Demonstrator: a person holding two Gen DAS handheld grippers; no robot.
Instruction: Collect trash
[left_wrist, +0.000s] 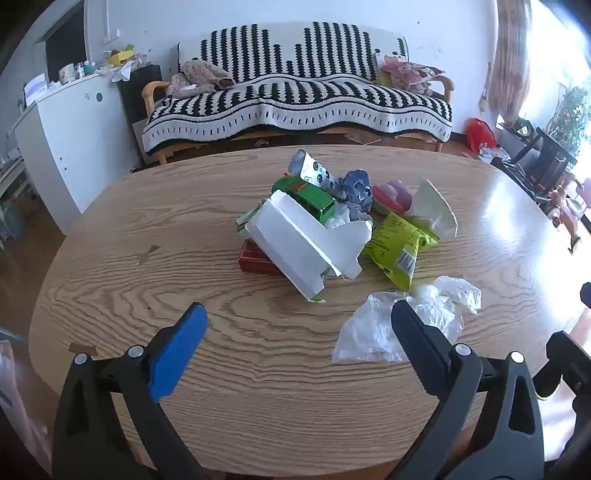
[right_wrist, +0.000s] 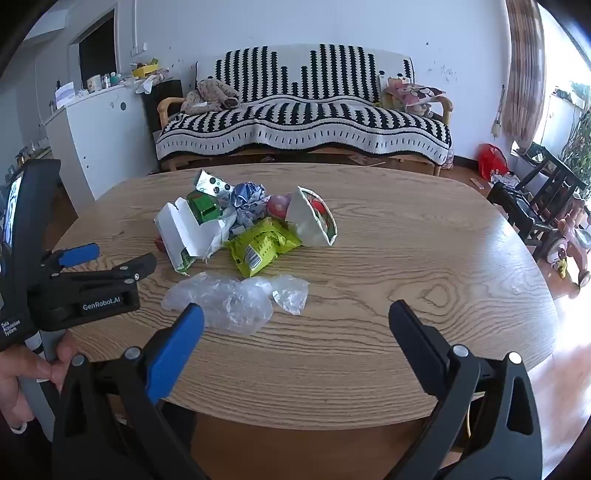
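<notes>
Lying flat, white carton (left_wrist: 299, 240) long axis diagonal; both grippers' jaws wide, empty.

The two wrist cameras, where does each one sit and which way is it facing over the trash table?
Left wrist view: rides the left hand-held gripper, angled down across the wooden table toward the trash pile and sofa; its own open fingers show.
Right wrist view: rides the right hand-held gripper, same downward look from farther right; its open fingers, the left hand-held gripper and the person's hand show.
Shared: white carton, yellow-green wrapper, clear plastic bag, sofa.
</notes>
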